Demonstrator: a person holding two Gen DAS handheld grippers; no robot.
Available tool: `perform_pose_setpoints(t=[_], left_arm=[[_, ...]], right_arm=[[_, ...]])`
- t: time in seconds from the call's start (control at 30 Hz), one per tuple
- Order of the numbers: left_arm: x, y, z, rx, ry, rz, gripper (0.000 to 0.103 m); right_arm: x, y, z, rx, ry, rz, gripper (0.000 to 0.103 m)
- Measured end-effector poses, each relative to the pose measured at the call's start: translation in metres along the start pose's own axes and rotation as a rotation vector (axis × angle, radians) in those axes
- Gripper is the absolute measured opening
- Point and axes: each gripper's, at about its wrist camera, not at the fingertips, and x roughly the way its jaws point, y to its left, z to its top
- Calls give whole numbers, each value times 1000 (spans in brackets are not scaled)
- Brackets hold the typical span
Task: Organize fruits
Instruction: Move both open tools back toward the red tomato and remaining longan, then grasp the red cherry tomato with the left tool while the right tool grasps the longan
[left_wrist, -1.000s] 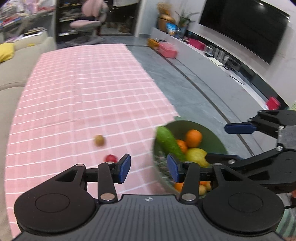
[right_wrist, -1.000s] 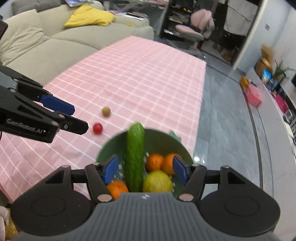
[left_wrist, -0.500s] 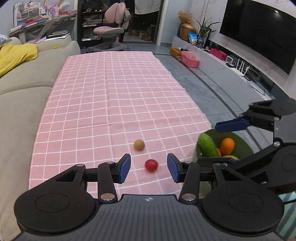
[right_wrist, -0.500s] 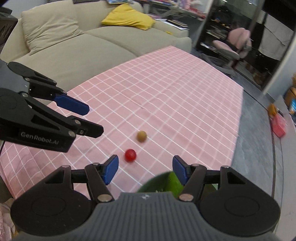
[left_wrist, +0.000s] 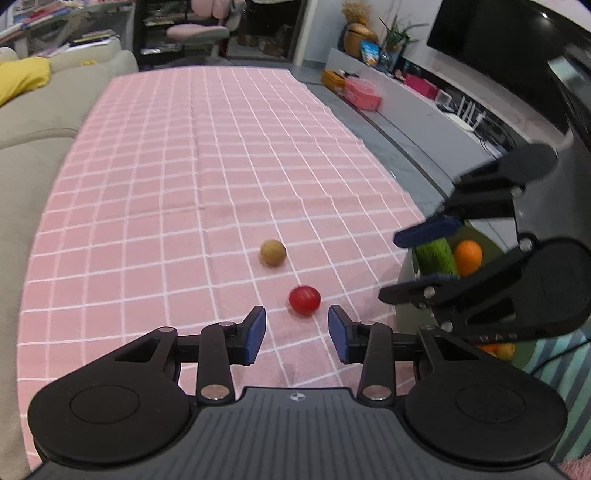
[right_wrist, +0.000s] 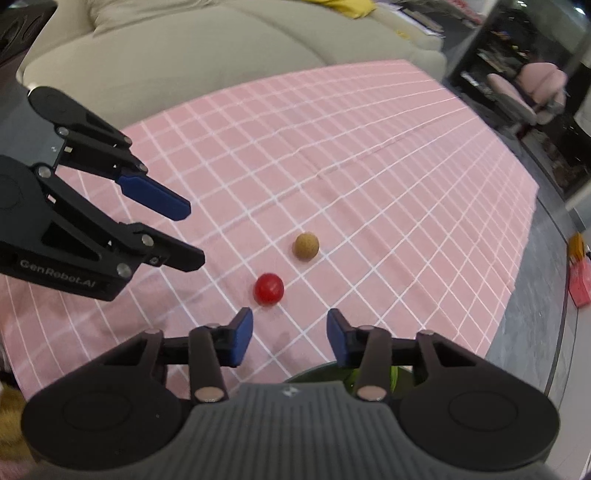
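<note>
Red tomato (left_wrist: 304, 300) lies on pink checked cloth (left_wrist: 184, 184), just ahead of my left gripper (left_wrist: 296, 330) and right gripper (right_wrist: 289, 334); both are empty and narrowing. Bowl (left_wrist: 410, 273) looks partly hidden.

On the tablecloth (left_wrist: 207, 155), a cherry tomato (left_wrist: 304, 300) is found with a longan (left_wrist: 273, 252) just beside it at eleven o'clock. A bowl (left_wrist: 406, 269) holding a cucumber (left_wrist: 436, 258) and an orange (left_wrist: 468, 256) is placed at three o'clock, off the cloth's edge.
</note>
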Motion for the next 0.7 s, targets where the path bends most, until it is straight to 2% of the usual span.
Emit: perform_pose_setpoints(t=[0.17,0.3,0.33,0.4,0.5,0.63,0.7], left_arm=[[23,8,-3,-63,22,-29,43],[38,12,-4,-119,14,-64,43],[42,11,-3,-121,18,-62,40],[52,10,-1,-125,32,-51,40],[65,7,1,-118,54,-46,40],[78,4,-1,-80,78,5,40],[81,3,0,-79,73,-1,41]], right_arm=[[24,-7,4,-23,33,41,38],[42,-12,9,-27,64,21,36],[44,-14,11,-23,65,24,36],[49,-18,12,-31,71,13,30],[54,-28,12,-29,75,0,29],[56,-45,13,23,61,27,30],[59,-50,12,43,59,42,30]])
